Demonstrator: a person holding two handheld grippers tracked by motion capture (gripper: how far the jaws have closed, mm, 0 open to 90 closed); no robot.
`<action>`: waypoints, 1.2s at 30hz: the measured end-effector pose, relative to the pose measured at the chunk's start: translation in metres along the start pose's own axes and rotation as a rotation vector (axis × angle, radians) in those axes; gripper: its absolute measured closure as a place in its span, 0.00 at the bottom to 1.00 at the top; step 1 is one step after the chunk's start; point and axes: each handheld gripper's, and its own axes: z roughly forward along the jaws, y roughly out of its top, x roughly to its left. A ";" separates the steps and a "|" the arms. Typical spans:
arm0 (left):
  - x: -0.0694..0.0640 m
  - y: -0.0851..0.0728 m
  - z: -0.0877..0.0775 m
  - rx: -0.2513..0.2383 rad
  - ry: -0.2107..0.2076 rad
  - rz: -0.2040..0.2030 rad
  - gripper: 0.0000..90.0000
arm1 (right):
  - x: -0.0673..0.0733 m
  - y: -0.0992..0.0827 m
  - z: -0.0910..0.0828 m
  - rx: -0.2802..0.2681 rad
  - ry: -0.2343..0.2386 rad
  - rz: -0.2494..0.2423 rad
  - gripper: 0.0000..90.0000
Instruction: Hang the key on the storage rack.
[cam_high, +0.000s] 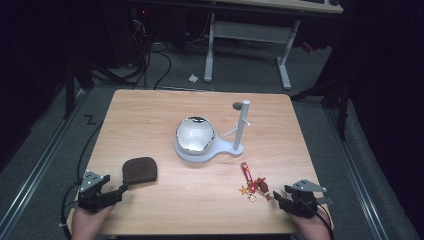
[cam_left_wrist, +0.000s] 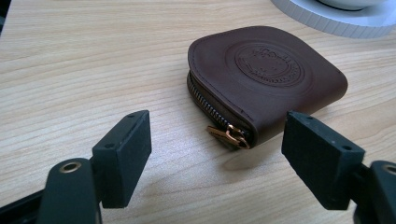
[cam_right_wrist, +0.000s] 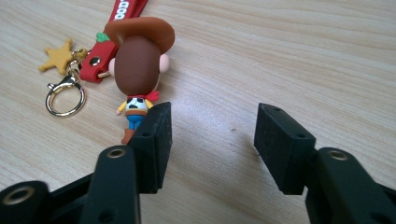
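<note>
The wooden table (cam_high: 150, 110) takes up the middle of the high view, with wide bare wood across its upper half and down both sides. At its centre a shiny bowl (cam_high: 195, 134) sits on a white stand (cam_high: 227, 148) with an upright post, well apart from both grippers. In the lower left lies a brown zip pouch (cam_high: 140, 169), closed and flat; the left gripper (cam_high: 118, 191) sits just short of it, jaws spread wide and holding nothing, the zip pull (cam_left_wrist: 229, 135) showing between them in the left gripper view. In the lower right lies a cowboy keychain (cam_high: 254, 185) with its red strap (cam_high: 245, 171), gold star (cam_right_wrist: 57, 56) and ring (cam_right_wrist: 65, 98); the right gripper (cam_high: 276, 198) sits beside it, jaws parted and empty, the figure (cam_right_wrist: 139, 79) just off the left-hand pad. Judging from this, nothing is picked up yet — both grasps are still to come. Both grippers hang near the bottom table edge, so room lies forward.
</note>
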 end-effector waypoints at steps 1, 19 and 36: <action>0.001 0.000 0.000 -0.001 -0.002 -0.001 0.27 | 0.001 0.001 0.001 0.003 0.002 -0.004 0.53; 0.001 0.000 0.000 -0.007 -0.044 -0.010 0.27 | 0.004 0.022 -0.002 0.202 0.064 -0.056 0.39; 0.002 0.000 0.001 -0.004 -0.053 -0.015 0.27 | 0.004 0.044 -0.009 0.304 0.065 -0.128 0.33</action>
